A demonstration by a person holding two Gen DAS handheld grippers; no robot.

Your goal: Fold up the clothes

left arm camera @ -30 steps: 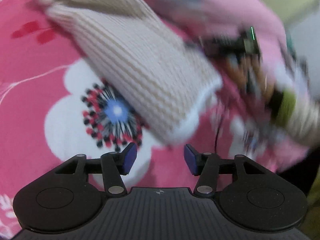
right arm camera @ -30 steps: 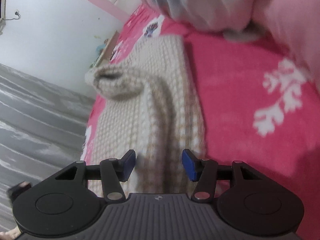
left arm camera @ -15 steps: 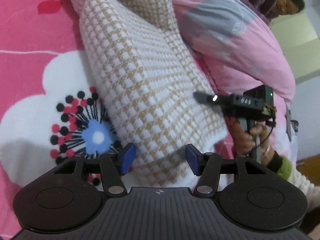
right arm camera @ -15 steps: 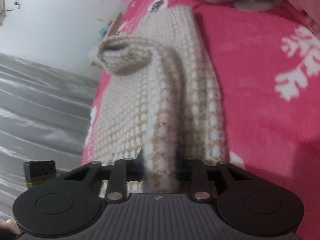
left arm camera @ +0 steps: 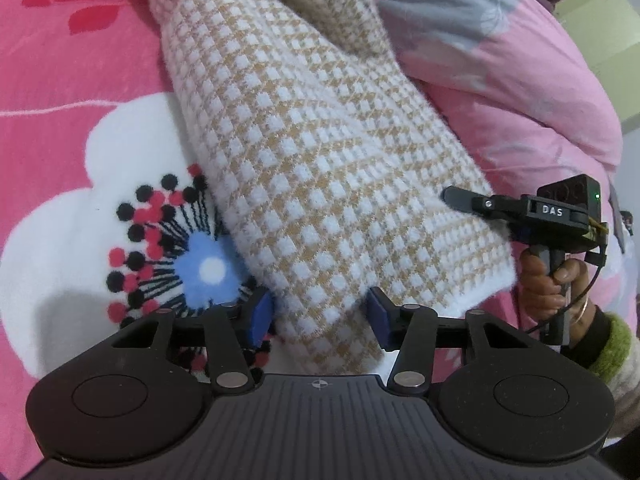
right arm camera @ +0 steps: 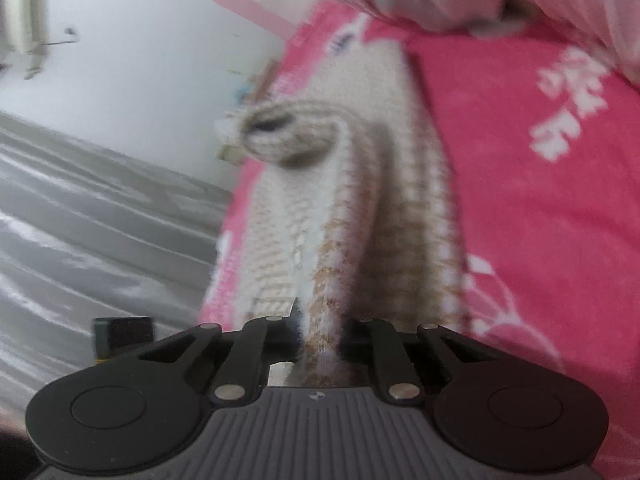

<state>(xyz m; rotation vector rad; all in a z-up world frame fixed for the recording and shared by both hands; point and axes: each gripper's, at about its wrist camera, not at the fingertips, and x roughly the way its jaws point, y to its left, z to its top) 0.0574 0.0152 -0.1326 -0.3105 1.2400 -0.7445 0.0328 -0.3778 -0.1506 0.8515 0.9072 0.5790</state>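
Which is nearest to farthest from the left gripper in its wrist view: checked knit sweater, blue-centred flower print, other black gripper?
1. Tan-and-white checked knit sweater, hem between the left gripper fingers.
2. Blue-centred flower print, just left.
3. Black right gripper, far right.

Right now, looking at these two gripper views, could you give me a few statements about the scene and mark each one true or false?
1. The sweater has a beige and white check. True.
2. It lies on a plain blue blanket. False: the blanket is pink with a white flower.
3. The right gripper has sweater fabric pinched between its jaws. True; they have just been closing on it.
4. The left gripper is clamped shut with nothing between its jaws. False: its jaws stand apart with the sweater's edge between them; they have just been closing.
5. A hand holds the right gripper's handle. True.
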